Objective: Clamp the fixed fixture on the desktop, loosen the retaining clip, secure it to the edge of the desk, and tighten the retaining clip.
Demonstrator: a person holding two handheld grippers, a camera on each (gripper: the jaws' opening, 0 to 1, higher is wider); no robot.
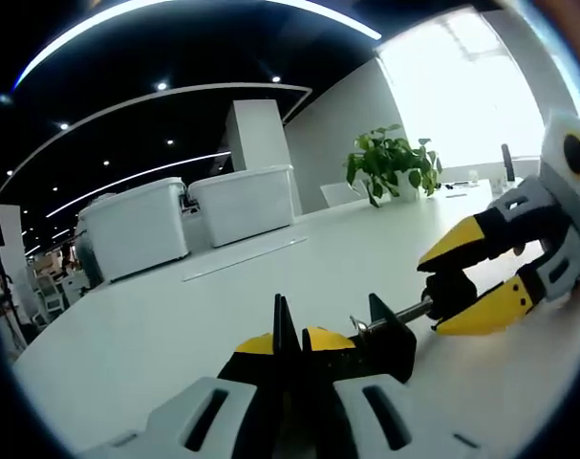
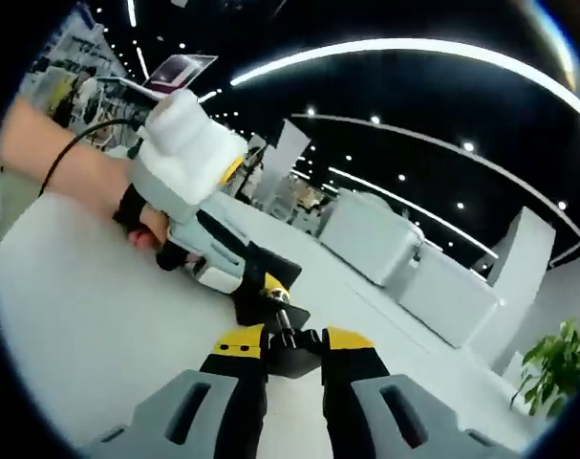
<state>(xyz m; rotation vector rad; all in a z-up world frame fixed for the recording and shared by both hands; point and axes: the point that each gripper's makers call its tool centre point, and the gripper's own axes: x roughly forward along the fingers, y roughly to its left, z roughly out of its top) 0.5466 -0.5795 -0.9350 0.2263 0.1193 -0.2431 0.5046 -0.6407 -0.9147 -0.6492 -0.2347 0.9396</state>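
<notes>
- The white desk (image 1: 156, 325) spreads under both views, with two white bins (image 1: 189, 215) and a potted plant (image 1: 393, 164) standing well back on it; its edge cannot be made out near the work.
- The left gripper (image 1: 291, 346) lies low over the desk with its yellow-tipped jaws closed together on the flat black body of the clamp (image 1: 380, 339). In the right gripper view the same tool (image 2: 234, 260) reaches in from the left with a person's hand (image 2: 137, 215) around it.
- The right gripper (image 2: 292, 341) has its jaws drawn in around the black knob (image 2: 291, 352) at the end of the clamp's screw, and they look to be pressing on it. From the left gripper view this gripper (image 1: 476, 282) comes in from the right with the knob (image 1: 450, 292) between its yellow tips.
- The clamp sits on the desk between the two grippers, touching both.
- The screw (image 1: 412, 311), a thin shiny rod, runs from the clamp body to the knob, so the clamp's long axis lies along the line joining the two grippers.
- I judge the coming move turns on that line-up: the right gripper points straight down the screw, so rolling it about that axis should loosen the screw while the left holds the body steady.
</notes>
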